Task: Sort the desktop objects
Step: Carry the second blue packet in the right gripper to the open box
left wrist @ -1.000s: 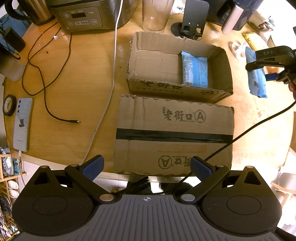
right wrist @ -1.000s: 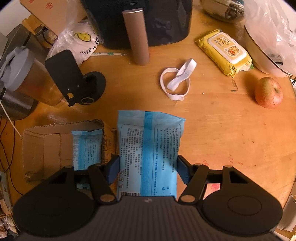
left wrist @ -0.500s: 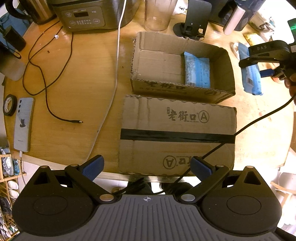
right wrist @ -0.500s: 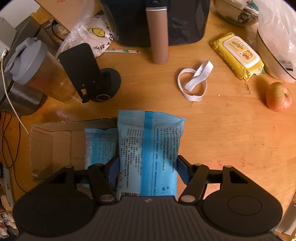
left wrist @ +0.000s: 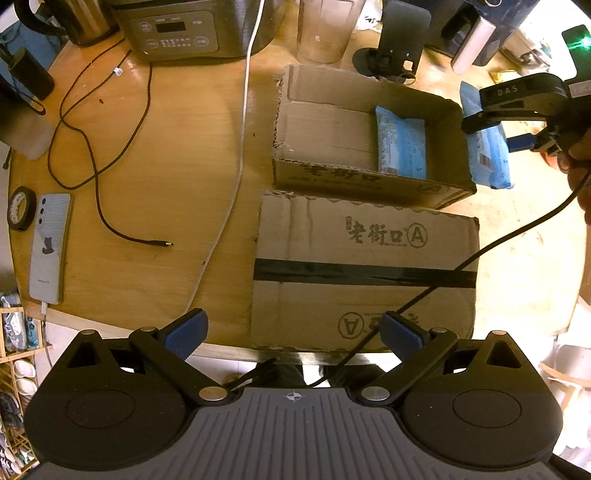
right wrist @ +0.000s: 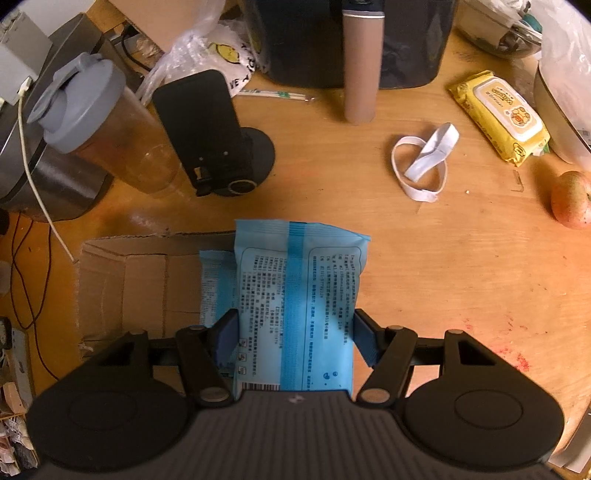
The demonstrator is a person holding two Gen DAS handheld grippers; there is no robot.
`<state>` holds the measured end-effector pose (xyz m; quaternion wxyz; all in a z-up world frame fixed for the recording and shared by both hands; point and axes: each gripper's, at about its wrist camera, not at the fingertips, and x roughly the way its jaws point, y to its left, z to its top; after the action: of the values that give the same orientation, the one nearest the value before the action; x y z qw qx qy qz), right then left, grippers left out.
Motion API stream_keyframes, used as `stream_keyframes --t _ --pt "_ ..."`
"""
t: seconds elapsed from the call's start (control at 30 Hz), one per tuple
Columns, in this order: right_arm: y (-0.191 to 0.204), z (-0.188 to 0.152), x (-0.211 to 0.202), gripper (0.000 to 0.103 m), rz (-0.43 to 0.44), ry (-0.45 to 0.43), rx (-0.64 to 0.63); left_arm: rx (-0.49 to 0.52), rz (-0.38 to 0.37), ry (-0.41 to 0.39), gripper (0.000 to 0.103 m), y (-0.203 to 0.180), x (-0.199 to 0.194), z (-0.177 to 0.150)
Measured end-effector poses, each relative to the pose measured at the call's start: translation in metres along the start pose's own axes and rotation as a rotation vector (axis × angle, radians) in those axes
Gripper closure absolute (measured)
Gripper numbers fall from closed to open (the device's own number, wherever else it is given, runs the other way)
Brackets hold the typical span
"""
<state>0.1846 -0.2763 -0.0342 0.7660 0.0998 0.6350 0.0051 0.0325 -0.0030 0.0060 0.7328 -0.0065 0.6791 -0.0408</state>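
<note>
My right gripper (right wrist: pixel 295 338) is shut on a blue wipes pack (right wrist: pixel 297 295) and holds it above the right edge of the open cardboard box (right wrist: pixel 122 280). A second blue pack (right wrist: pixel 216 284) lies inside that box. In the left wrist view the box (left wrist: pixel 332 125) holds that pack (left wrist: pixel 400 144), and the right gripper (left wrist: pixel 517 107) carries the held pack (left wrist: pixel 487 155) just past the box's right wall. My left gripper (left wrist: pixel 293 332) is open and empty at the table's near edge, over a closed cardboard box (left wrist: pixel 365 269).
A yellow wipes pack (right wrist: pixel 498 114), white strap (right wrist: pixel 424 162), apple (right wrist: pixel 570 199), phone stand (right wrist: pixel 218 140), shaker bottle (right wrist: pixel 99 122) and cardboard tube (right wrist: pixel 360 62) lie beyond the box. A phone (left wrist: pixel 50 243), tape roll (left wrist: pixel 20 206), cables (left wrist: pixel 99 155) and rice cooker (left wrist: pixel 192 26) are at left.
My right gripper has carried the blue pack leftward, so it now overlaps the open box's right edge. The left gripper has stayed open and shifted slightly left.
</note>
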Motion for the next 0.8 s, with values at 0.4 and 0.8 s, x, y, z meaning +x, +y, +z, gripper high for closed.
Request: stream_keyframes --t 0.4,0.8 --pt "0.026 0.0 0.003 0.04 0.005 -0.003 -0.019 -0.003 -0.004 -0.003 0.001 0.011 0.0 0.001" --pt "0.047 0.002 0.008 0.04 -0.001 0.001 -0.023 -0.003 -0.004 0.0 0.001 0.022 0.002 0.002"
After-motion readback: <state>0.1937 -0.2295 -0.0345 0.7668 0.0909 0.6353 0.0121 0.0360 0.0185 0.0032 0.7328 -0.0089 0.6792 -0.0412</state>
